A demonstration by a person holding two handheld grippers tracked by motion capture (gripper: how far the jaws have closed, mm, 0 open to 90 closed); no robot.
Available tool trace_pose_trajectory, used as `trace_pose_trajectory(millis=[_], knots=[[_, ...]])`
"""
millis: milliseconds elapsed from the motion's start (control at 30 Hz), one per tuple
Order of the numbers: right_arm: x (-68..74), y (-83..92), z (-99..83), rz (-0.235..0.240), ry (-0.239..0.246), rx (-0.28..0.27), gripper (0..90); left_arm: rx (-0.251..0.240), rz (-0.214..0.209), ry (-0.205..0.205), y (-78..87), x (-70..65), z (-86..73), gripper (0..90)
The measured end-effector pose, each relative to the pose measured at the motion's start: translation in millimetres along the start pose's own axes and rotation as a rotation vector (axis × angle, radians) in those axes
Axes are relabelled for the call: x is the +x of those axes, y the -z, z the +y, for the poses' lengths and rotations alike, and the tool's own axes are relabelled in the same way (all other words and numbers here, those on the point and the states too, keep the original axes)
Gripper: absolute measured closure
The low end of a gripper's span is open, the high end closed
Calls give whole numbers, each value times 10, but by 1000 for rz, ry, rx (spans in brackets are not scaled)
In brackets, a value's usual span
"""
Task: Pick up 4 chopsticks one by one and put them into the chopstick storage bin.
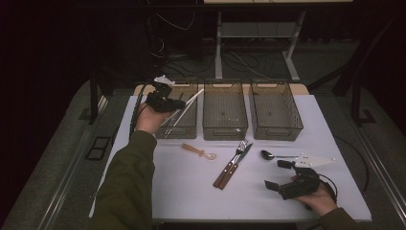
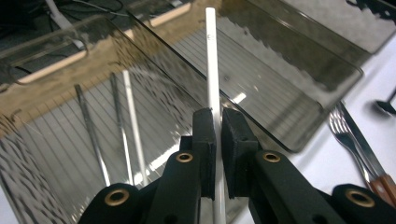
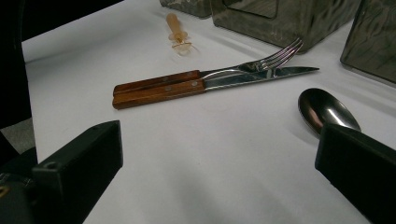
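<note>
The left gripper (image 2: 218,123) clamps its two black jaws on a thin white plastic straw (image 2: 212,70), which runs up between the pads and slants out over the leftmost of three smoky transparent plastic bins (image 1: 178,132). In the high view the left gripper (image 1: 165,102) hangs above that bin's near left corner, with the white straw (image 1: 186,108) angling up and to the right across the bin's open top. On the floor of this leftmost bin lie a few other thin rods (image 2: 125,121), pale and grey, side by side. The middle bin (image 1: 225,128) and the right bin (image 1: 276,129) stand just beside it in a row.

The right gripper (image 1: 279,175) rests low on the white table (image 1: 191,196) at the near right, its jaws spread wide with nothing between them. Just beyond it lies a dark metal spoon (image 3: 327,109). Farther left a wooden-handled fork (image 3: 224,72) and a wooden-handled knife (image 3: 205,86) lie touching, side by side, and past them a small amber plastic spoon (image 3: 177,32) lies near the bins.
</note>
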State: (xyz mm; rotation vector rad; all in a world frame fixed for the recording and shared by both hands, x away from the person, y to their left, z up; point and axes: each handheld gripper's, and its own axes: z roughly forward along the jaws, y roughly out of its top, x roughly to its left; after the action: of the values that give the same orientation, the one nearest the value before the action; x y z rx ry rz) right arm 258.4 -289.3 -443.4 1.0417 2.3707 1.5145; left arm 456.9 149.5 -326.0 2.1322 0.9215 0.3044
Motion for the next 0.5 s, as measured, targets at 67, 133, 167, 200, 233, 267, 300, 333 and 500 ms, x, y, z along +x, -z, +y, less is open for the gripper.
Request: trace_pose_trajectory(millis=[67, 133, 167, 200, 233, 267, 300, 333, 500], knots=[[1, -2, 1, 1, 0, 3, 11, -16, 2, 22, -43, 65, 28, 843], [0, -6, 0, 3, -1, 1, 11, -10, 14, 17, -84, 134, 54, 843], [-1, -5, 1, 4, -1, 3, 11, -11, 21, 26, -110, 156, 65, 843], [-1, -5, 2, 5, 0, 2, 11, -12, 30, 29, -135, 181, 77, 843], [1, -4, 3, 8, -2, 1, 11, -12, 37, 32, -158, 203, 88, 843], [2, -4, 3, 11, -5, -1, 11, -17, 41, 42, -185, 222, 100, 843], [0, -7, 3, 11, -3, -1, 11, -16, 46, 44, -211, 244, 111, 843], [0, -9, 2, 13, -4, 1, 11, -10, 53, 49, -239, 261, 126, 843], [3, -13, 1, 16, -12, 1, 11, -11, 83, 90, -391, 354, 166, 843]])
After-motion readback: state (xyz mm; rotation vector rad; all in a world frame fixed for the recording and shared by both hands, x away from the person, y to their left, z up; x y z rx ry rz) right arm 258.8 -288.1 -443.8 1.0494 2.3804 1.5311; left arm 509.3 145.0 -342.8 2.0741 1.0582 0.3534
